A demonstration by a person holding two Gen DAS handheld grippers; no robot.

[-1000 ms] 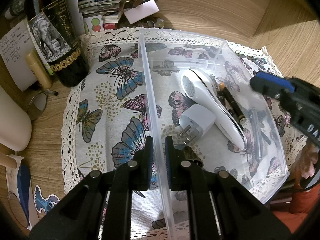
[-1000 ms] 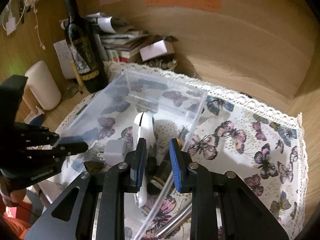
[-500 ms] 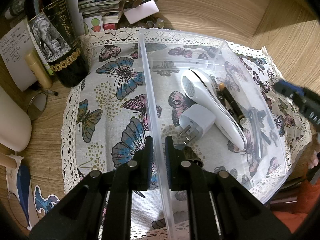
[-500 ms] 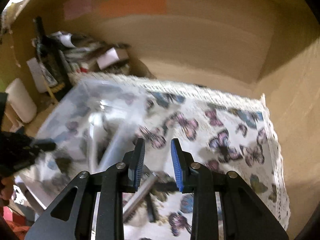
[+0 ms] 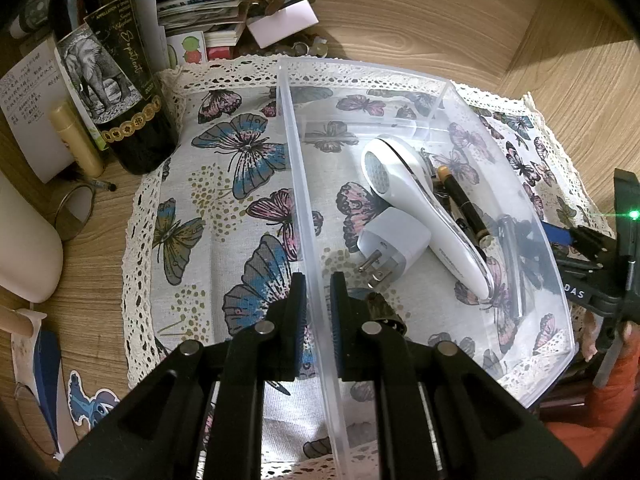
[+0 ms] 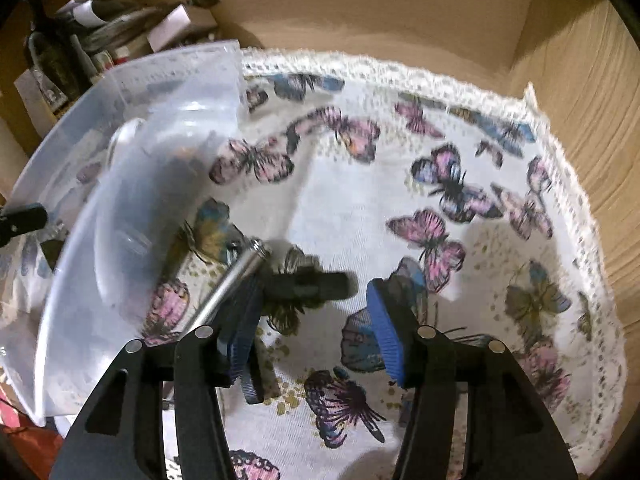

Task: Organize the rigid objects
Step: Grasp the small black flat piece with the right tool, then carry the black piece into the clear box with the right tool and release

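Left gripper: you had its jaws clamped on the left wall of the clear plastic bin, one finger on each side.

Right gripper: you held its jaws spread wide and empty over the butterfly cloth, just right of the bin.

Bin contents, all lying on the bin floor:
- white handheld device, diagonal, head at the far end;
- white plug adapter, touching the device's left side, prongs toward you;
- black pen, along the device's right side.

Outside the bin, on the cloth by your right gripper:
- metal rod, beside the bin's right wall;
- black cylindrical item, blurred, between the spread fingers.

Far left: wine bottle, upright at the cloth's edge.
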